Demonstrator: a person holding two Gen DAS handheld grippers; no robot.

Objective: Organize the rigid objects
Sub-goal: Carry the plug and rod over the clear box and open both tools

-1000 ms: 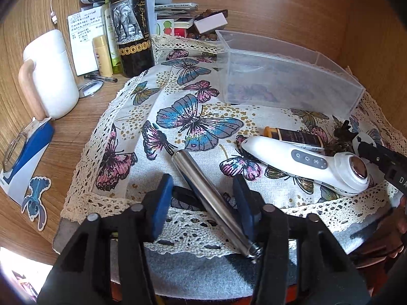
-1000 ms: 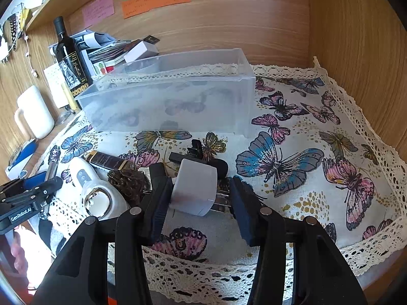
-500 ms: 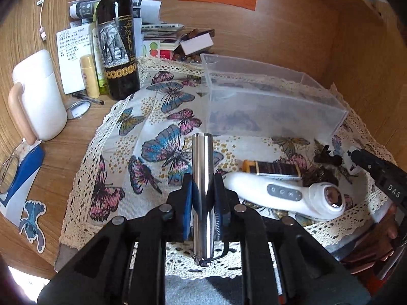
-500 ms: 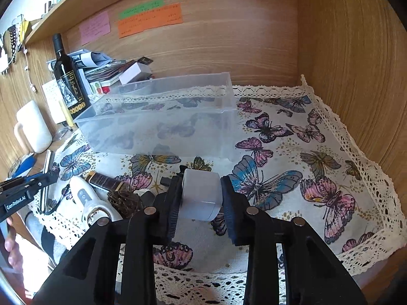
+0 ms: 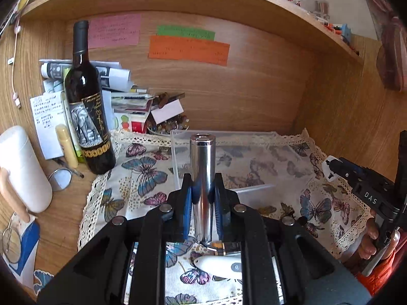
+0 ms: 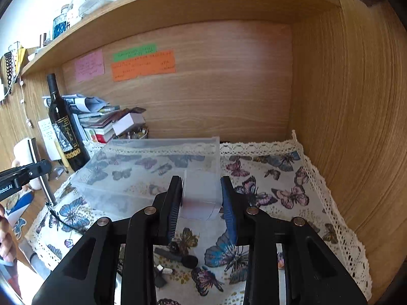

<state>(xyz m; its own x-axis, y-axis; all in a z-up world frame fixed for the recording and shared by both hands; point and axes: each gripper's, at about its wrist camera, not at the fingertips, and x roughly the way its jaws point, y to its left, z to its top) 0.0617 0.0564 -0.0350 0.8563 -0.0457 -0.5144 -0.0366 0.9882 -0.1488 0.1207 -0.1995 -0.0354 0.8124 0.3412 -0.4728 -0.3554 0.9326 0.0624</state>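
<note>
Crowded back-left corner of the wooden counter [image 5: 63, 218]: tall dark wine bottle [image 5: 87, 106] with an elephant label, paper stack [image 5: 114, 94] behind it, white jug [image 5: 21, 167] far left, small round mirror [image 5: 59, 179] by the bottle's foot. Butterfly-print cloth [image 6: 274, 178] with lace edging spread over the middle. Pink note [image 5: 114, 30], green note [image 5: 185, 32] and orange note [image 5: 188, 50] stuck on the back panel; handwriting too small to read.

Clear plastic bin [image 6: 152, 170] on the cloth, directly ahead of both tools; nothing visible inside but the pattern showing through.

Left tool [image 5: 203, 190] clamped tight on a shiny metal cylinder [image 5: 202, 172], held upright, off the cloth, in front of the bin's near wall. Below it on the cloth: white handheld device [image 5: 218, 264] and a brown-and-gold tube [image 5: 226, 246].

Right tool [image 6: 201, 198] closed on a white adapter block [image 6: 199, 195], raised off the cloth at the bin's near right corner. Black brush-like piece [image 6: 178, 256] on the cloth beneath.

Lettering "DAS" legible on the right tool's body, "Robot.AI" on the left's.
</note>
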